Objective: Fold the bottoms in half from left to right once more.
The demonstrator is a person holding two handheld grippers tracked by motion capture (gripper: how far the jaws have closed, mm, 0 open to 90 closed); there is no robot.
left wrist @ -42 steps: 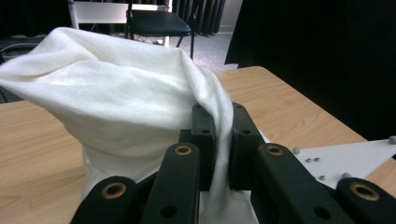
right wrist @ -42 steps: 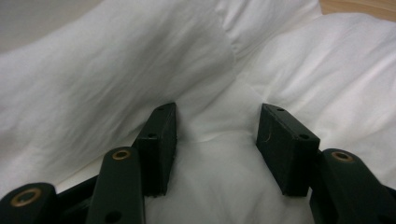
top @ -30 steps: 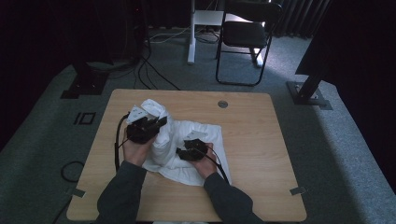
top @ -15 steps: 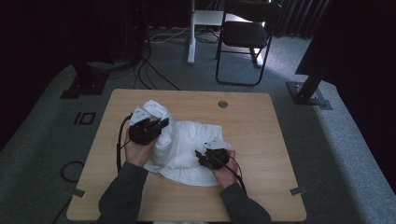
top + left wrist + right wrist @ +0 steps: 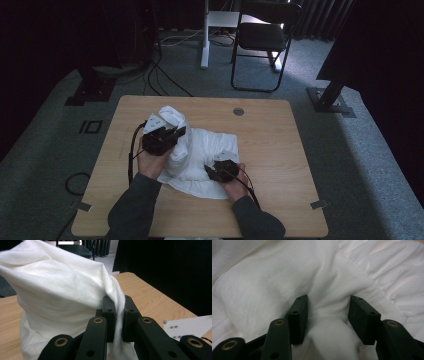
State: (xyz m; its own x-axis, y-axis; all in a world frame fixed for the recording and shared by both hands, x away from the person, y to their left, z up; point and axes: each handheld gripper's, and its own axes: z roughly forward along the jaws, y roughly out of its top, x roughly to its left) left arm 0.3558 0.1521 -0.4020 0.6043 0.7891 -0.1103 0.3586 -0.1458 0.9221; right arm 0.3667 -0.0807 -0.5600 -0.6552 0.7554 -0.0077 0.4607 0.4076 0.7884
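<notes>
Cloth (image 5: 200, 160) lay white and rumpled on the table (image 5: 280, 150), spread over its middle and toward my side; one end of it was lifted into a bunched peak at the far left, near my left gripper (image 5: 160, 140); in the left gripper view that cloth (image 5: 57, 292) rose ahead of me like a draped hood, and my left gripper (image 5: 119, 315) was clenched on a thin fold of it, the two black pads pressed together with only the fabric between them; tan tabletop showed to either side of the drape, and a chair (image 5: 262, 37) stood on the floor beyond the table's far edge.

My right gripper (image 5: 222, 171) sat low on the near right part of the cloth, close to its front edge; in the right gripper view the cloth (image 5: 287, 277) lay creased under me, and my right gripper (image 5: 328, 311) had its pads apart with a soft ridge of fabric bulging up between them; those jaws had just been closing in on that ridge; the pads touched the fabric at their inner faces but had not yet pinched it flat, so I counted it as not gripped.

My sleeves (image 5: 135, 210) came in from the near edge of the table, one behind each gripper.
</notes>
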